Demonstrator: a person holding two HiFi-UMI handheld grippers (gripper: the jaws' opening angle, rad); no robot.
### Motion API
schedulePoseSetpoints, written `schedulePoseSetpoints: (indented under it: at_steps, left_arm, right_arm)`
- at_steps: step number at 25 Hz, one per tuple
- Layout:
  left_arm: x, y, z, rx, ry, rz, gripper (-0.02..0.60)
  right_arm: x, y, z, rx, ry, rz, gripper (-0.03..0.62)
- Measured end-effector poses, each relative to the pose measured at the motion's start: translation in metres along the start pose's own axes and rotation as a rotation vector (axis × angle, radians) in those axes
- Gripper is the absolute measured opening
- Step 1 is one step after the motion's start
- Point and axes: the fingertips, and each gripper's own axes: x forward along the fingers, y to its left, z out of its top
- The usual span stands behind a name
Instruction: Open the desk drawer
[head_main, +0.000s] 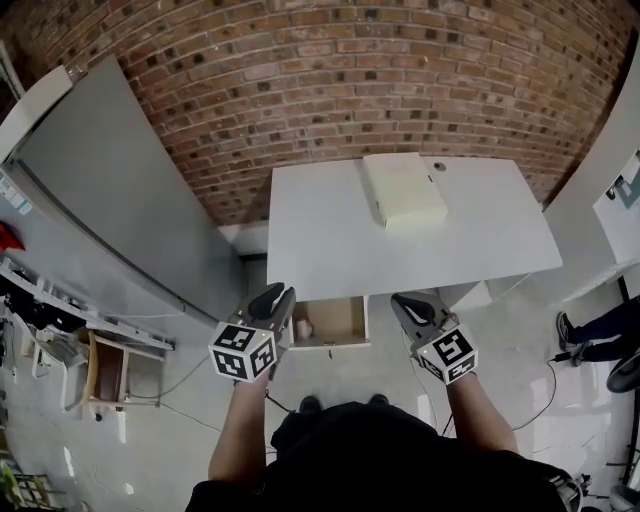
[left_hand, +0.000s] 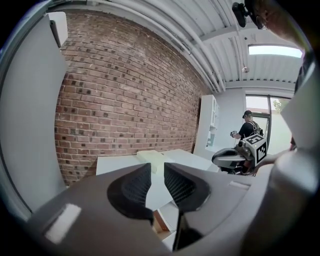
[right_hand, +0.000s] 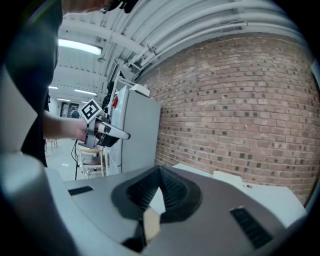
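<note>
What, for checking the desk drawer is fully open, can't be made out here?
Head view: the rear of the open wooden drawer is hidden under the white desk top.
Head view: the pale small item in its left corner is too small to name.
Left gripper view: the left gripper covers most of the drawer with its jaws.

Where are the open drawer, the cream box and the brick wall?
drawer (head_main: 340, 322), head view, on its wooden inside bottom.
cream box (head_main: 403, 188), head view, middle of its top.
brick wall (head_main: 330, 70), head view, middle of the bricks.
</note>
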Motion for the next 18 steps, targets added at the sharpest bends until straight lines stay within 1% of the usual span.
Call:
schedulePoseSetpoints:
  at_steps: [2,6,8,10,13,16,18]
  left_arm:
    - [0.004,-0.009,0.005,0.004,-0.012,0.000,0.064]
    - [0.002,-0.021,0.013,-0.012,-0.047,0.001,0.032]
    - [0.000,-0.022,0.017,-0.014,-0.062,0.003,0.020]
    - [-0.003,-0.019,0.022,0.002,-0.069,0.006,0.015]
    - [-0.009,-0.012,0.033,0.023,-0.086,0.019,0.012]
    - [-0.013,-0.004,0.040,0.026,-0.093,0.031,0.012]
    - [-0.016,0.003,0.042,0.027,-0.090,0.035,0.012]
  right_arm:
    - [-0.003,-0.002,0.006,-0.014,-0.020,0.035,0.012]
    - [-0.012,-0.004,0.021,-0.015,-0.070,0.074,0.012]
    - [-0.015,-0.009,0.029,-0.024,-0.087,0.060,0.012]
    - [-0.018,-0.019,0.036,-0.021,-0.109,0.022,0.012]
    - [-0.024,-0.030,0.045,0.029,-0.142,-0.024,0.012]
    - [-0.025,-0.035,0.047,0.077,-0.156,-0.044,0.012]
    - [-0.021,-0.034,0.049,0.086,-0.156,-0.050,0.012]
